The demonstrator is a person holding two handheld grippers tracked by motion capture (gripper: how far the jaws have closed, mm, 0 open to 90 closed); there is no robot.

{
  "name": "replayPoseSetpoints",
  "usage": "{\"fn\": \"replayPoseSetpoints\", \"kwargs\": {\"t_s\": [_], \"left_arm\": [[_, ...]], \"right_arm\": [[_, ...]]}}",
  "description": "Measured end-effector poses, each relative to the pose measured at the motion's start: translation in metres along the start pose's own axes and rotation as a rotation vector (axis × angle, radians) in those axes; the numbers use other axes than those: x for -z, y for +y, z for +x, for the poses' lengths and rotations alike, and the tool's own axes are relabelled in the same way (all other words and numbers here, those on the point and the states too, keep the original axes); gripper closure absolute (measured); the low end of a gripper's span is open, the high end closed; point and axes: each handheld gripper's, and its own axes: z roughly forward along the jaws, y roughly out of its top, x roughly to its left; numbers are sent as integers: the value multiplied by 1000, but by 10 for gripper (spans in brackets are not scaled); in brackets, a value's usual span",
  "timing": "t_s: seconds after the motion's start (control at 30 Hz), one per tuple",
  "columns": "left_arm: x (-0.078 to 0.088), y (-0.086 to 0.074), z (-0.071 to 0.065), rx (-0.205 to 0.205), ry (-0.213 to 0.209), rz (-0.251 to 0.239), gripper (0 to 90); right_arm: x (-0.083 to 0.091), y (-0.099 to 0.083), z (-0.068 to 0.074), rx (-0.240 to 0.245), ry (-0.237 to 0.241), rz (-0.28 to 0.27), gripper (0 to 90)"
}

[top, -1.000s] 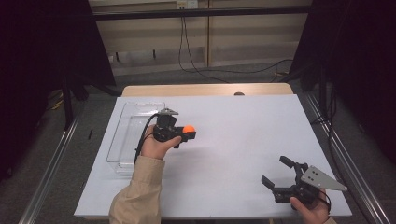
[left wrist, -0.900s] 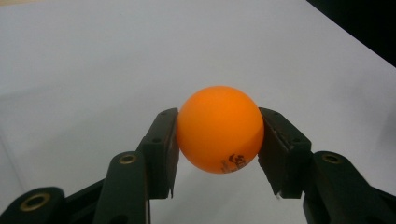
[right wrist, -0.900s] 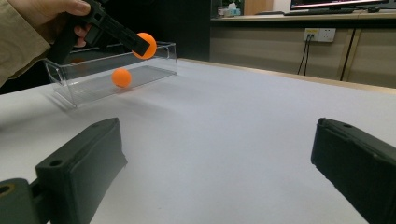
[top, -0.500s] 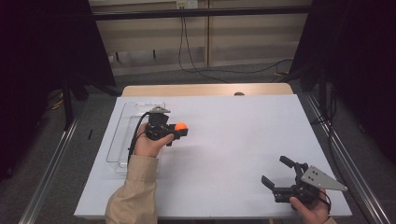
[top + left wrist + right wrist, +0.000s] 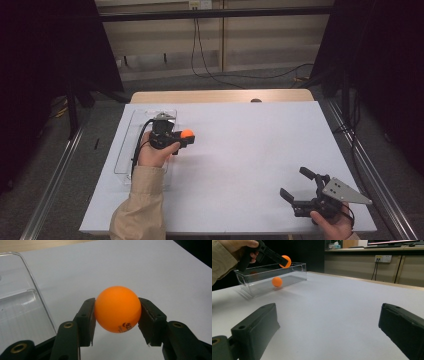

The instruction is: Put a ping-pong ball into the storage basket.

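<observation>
Gripped thing: a small orange plastic ball with dark print (image 5: pixel 117 309) sat pinched between the two black pads of the left tool (image 5: pixel 117 315), one pad pressing on each side of it.
Ball's place: held in the air above the white worktop (image 5: pixel 250 150), just beside the right-hand wall of the clear plastic rectangular tray (image 5: pixel 125 150); in the right gripper view it hung over the tray's near rim.
Left tool: clamped on the ball (image 5: pixel 187 133), jaws pointing toward the worktop's middle in the high view, carried by the left hand (image 5: pixel 156 152) in a tan sleeve.
Tray contents: a second orange ball (image 5: pixel 277 281) lay on the tray's floor (image 5: pixel 292 280), apart from the held one.
Tray's place: along the left edge of the worktop, long side running away from the person.
Right tool: (image 5: pixel 299 189) jaws spread wide with nothing between them, low over the near right corner of the worktop, well apart from the tray.
Right hand: (image 5: pixel 332 222) at the worktop's near edge.
</observation>
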Motion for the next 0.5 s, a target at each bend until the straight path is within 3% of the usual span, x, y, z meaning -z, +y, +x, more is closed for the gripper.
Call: {"fn": "replayPoseSetpoints", "kwargs": {"t_s": [0.5], "left_arm": [[15, -4, 19, 26, 51, -33, 508]], "right_arm": [[-1, 0, 0, 1, 1, 1, 18]]}}
